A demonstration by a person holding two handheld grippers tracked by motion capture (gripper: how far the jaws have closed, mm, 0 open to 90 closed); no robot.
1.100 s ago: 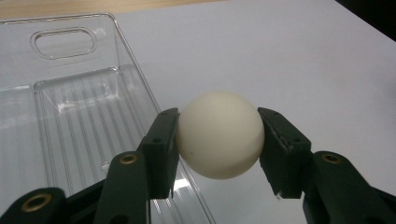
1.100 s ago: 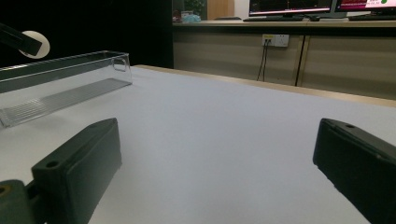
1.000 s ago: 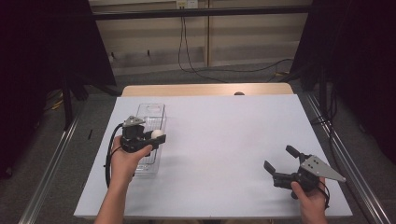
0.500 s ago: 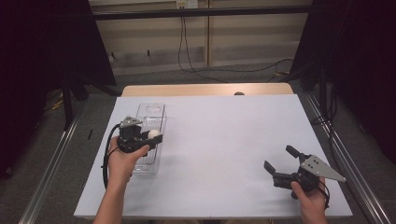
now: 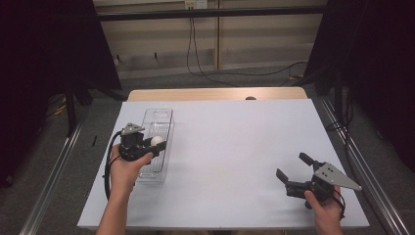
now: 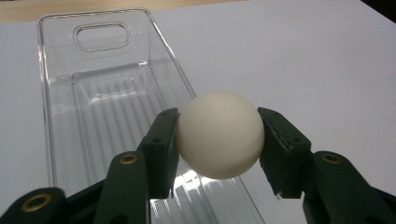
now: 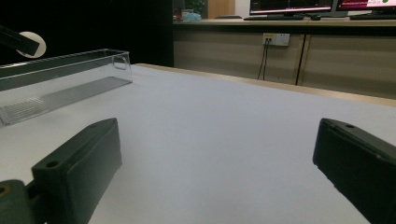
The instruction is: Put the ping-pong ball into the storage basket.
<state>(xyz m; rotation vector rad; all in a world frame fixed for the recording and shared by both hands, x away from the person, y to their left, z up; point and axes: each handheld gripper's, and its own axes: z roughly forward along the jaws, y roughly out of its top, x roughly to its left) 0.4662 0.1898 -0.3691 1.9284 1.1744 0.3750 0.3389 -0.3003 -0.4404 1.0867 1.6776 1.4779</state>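
Observation:
A white ball (image 6: 219,134) sits clamped between the two black jaws of my left gripper (image 6: 219,140). In the high view the ball (image 5: 157,141) and the left gripper (image 5: 156,143) hang over the right side of a clear plastic tray (image 5: 155,128) at the table's left. The tray (image 6: 107,102) is long, ribbed on its floor, with a handle slot at its far end, and nothing lies in it. My right gripper (image 5: 292,167) rests open near the table's front right, nothing between its jaws (image 7: 215,158). From there the tray (image 7: 60,74) and ball (image 7: 31,44) show far left.
The white table top (image 5: 235,147) stretches wide between the two hands. A wooden strip (image 5: 215,94) runs along the table's far edge. Metal rails (image 5: 54,166) flank both sides, and cables lie on the floor behind.
My left gripper has shifted a little toward the far end of the tray with the ball in it. The right gripper has not moved.

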